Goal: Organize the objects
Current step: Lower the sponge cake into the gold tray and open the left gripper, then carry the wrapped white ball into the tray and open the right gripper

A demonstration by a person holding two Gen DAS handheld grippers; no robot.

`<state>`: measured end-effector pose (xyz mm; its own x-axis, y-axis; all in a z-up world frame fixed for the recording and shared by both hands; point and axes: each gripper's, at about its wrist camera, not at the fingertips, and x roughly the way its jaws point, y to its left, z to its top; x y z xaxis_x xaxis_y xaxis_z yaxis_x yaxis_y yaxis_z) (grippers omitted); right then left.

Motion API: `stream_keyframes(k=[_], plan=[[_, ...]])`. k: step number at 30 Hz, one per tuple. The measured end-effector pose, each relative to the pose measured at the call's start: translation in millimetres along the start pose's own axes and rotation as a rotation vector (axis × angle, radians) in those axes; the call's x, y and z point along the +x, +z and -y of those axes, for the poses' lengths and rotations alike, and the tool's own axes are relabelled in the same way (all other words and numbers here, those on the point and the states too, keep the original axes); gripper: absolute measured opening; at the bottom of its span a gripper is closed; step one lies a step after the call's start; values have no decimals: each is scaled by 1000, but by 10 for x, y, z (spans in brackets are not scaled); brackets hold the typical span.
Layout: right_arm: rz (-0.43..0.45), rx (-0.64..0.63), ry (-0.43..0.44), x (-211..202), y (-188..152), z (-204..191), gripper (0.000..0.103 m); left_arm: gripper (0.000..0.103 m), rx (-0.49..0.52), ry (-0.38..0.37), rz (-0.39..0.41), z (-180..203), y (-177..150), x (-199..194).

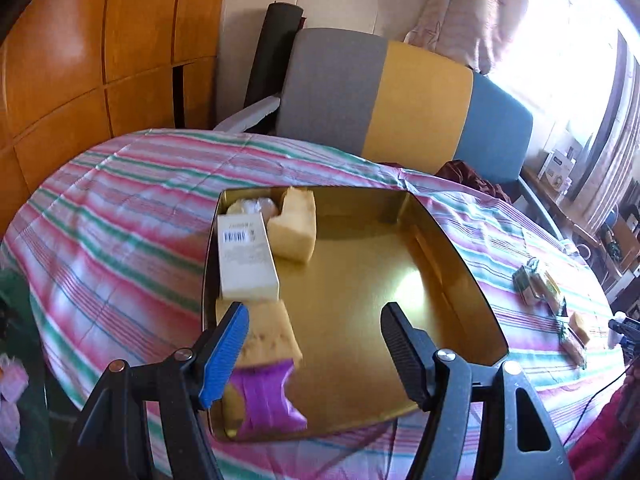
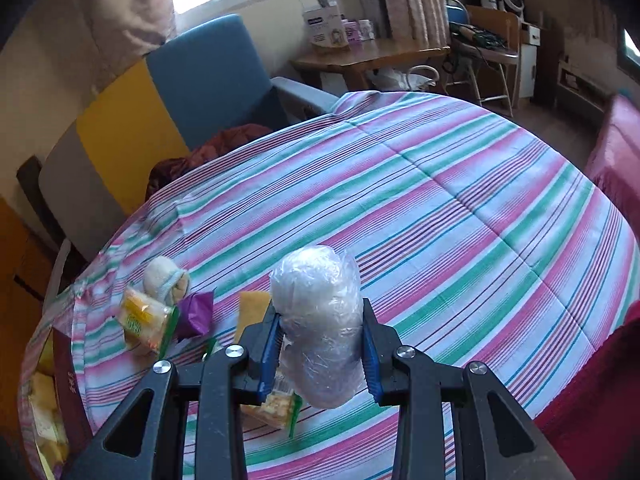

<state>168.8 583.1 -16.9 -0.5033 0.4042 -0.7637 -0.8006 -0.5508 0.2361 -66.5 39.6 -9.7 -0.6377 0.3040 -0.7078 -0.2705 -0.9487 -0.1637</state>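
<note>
A gold tin tray (image 1: 400,264) lies on the striped tablecloth. In it are a white box with a barcode (image 1: 246,260), a yellow sponge piece (image 1: 294,228), a plastic-wrapped lump (image 1: 256,205) at the far corner, and a yellow snack in a purple wrapper (image 1: 262,364). My left gripper (image 1: 316,344) is open above the tray's near side, its left finger over the purple-wrapped snack. My right gripper (image 2: 320,344) is shut on a clear plastic-wrapped bundle (image 2: 320,320), held above the cloth. Below it lie a yellow snack packet (image 2: 146,320), a purple wrapper (image 2: 196,314) and a rolled sock (image 2: 166,278).
A grey, yellow and blue sofa (image 1: 400,100) stands behind the table. Small packets (image 1: 540,286) lie on the cloth right of the tray. The tray's dark edge (image 2: 66,384) shows at the far left of the right wrist view. A wooden desk (image 2: 368,56) stands beyond.
</note>
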Motion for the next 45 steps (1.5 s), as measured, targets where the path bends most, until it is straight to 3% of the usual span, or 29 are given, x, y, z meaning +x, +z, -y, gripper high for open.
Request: stream_keyframes(k=[18, 25, 29, 33, 40, 45], plan=[[-71, -91, -25, 78, -197, -242, 36, 69, 22, 14, 18, 10, -273, -173], [-61, -124, 28, -61, -218, -469, 36, 69, 20, 16, 6, -19, -307, -133], [-69, -188, 112, -153, -263, -878, 36, 69, 11, 18, -9, -56, -343, -90], [-108, -298, 245, -204, -416, -1537, 36, 69, -16, 28, -18, -144, -352, -67], [-199, -530, 457, -303, -952, -2838, 36, 68, -61, 61, -20, -343, -360, -84], [-311, -629, 576, -252, -1382, -3638, 36, 68, -82, 75, -14, -470, -365, -117]])
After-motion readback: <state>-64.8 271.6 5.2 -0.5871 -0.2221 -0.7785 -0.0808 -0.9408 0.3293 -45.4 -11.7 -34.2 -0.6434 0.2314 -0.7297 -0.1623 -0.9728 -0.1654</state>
